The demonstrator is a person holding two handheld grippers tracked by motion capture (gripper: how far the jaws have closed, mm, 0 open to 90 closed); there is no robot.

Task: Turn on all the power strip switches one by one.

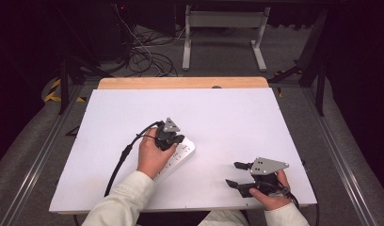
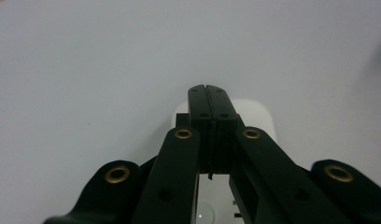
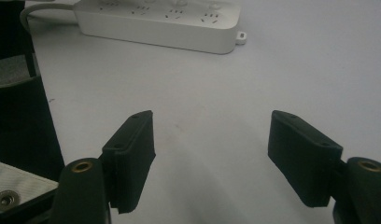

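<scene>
I see my left gripper [image 2: 208,91] with its jaws pressed together, nothing between them, poised over the white plastic power strip [image 1: 179,156] that lies left of centre on the white surface [image 1: 237,122]. My right gripper [image 3: 212,154] has its jaws spread wide over bare surface near the front right, well apart from the strip.

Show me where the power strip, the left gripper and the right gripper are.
power strip [image 3: 179,28], right gripper view, its side wall.
left gripper [image 2: 207,88], left gripper view, tips of shut jaws.
right gripper [image 1: 237,174], high view, between open jaws.
</scene>
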